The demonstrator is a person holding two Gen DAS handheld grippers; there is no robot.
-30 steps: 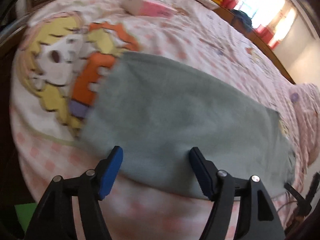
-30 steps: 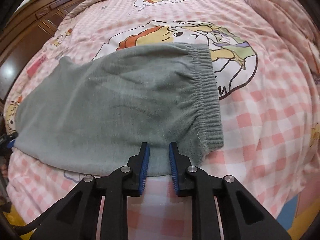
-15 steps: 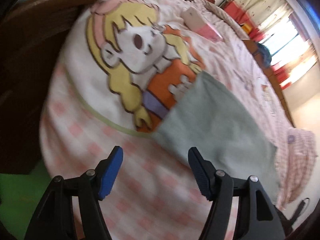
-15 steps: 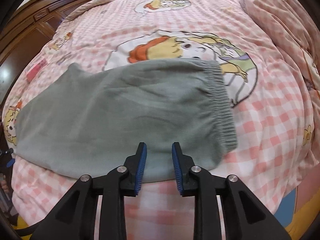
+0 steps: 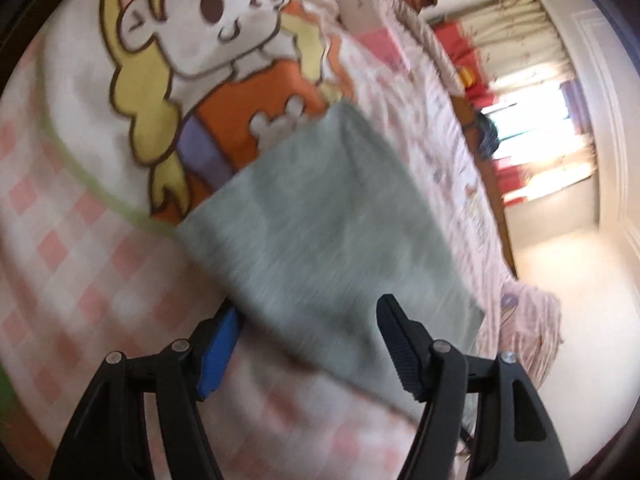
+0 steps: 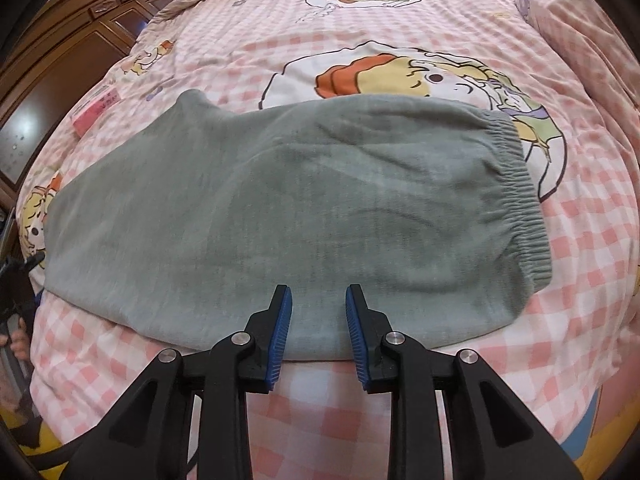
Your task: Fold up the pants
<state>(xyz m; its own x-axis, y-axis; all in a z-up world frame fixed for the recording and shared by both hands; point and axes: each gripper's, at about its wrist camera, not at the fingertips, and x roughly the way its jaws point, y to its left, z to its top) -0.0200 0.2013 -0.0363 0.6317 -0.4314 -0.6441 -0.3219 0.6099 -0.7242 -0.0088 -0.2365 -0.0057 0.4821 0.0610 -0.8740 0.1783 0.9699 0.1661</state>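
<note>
Grey-green pants (image 6: 280,200) lie flat on the pink checked bed, folded lengthwise, with the elastic waistband (image 6: 520,200) at the right and the leg ends at the left. My right gripper (image 6: 318,316) hovers at the near long edge, open by a narrow gap with cloth showing behind it. In the blurred left wrist view the leg end of the pants (image 5: 328,232) fills the middle. My left gripper (image 5: 310,340) is wide open at that end, and the cloth's edge overlaps its left finger (image 5: 220,348). The left gripper (image 6: 16,280) also shows at the far left of the right wrist view.
A pink and white box (image 6: 96,108) lies on the bed beyond the leg ends. A pink pillow (image 6: 580,20) sits at the far right. Dark wooden cabinets (image 6: 60,60) line the left side. A bright curtained window (image 5: 532,120) is across the room.
My left gripper swung off to the bed's corner and has come back over the leg end. My right gripper has drawn back slightly and its gap has widened.
</note>
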